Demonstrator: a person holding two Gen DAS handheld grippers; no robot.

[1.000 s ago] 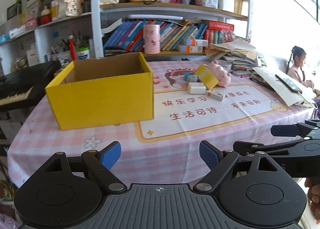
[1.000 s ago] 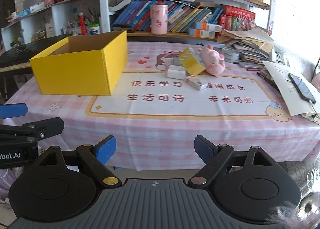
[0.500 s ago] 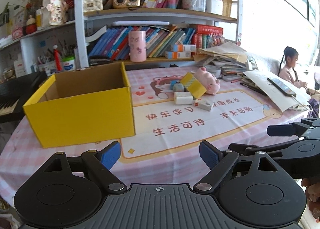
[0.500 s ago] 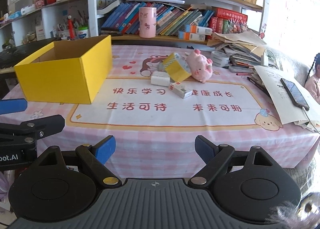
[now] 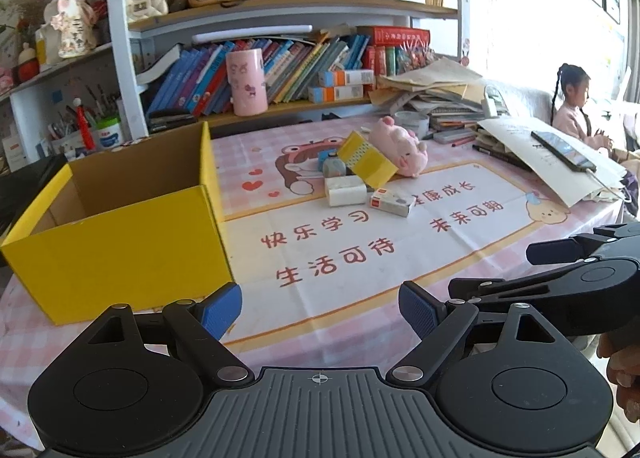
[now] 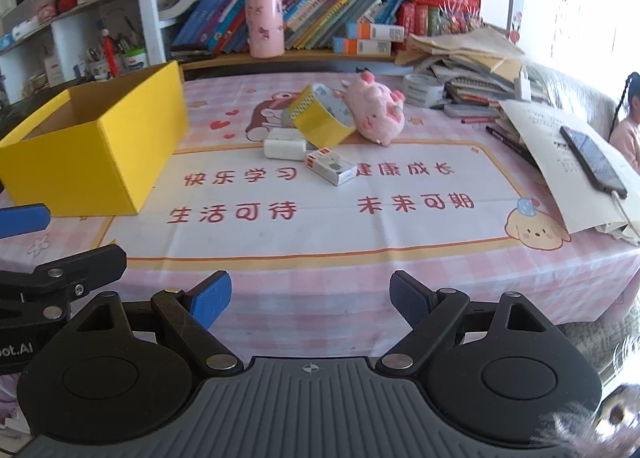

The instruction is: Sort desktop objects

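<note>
Both the left gripper [image 5: 320, 308] and right gripper [image 6: 310, 298] hover apart and empty at the near edge, ready to move the far clutter [image 6: 320, 125] into the yellow box [image 6: 92, 137] at left.

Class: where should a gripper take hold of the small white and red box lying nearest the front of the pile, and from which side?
Grip the small white and red box across its narrow width, coming from above: it lies flat and apart from the white eraser behind.
</note>
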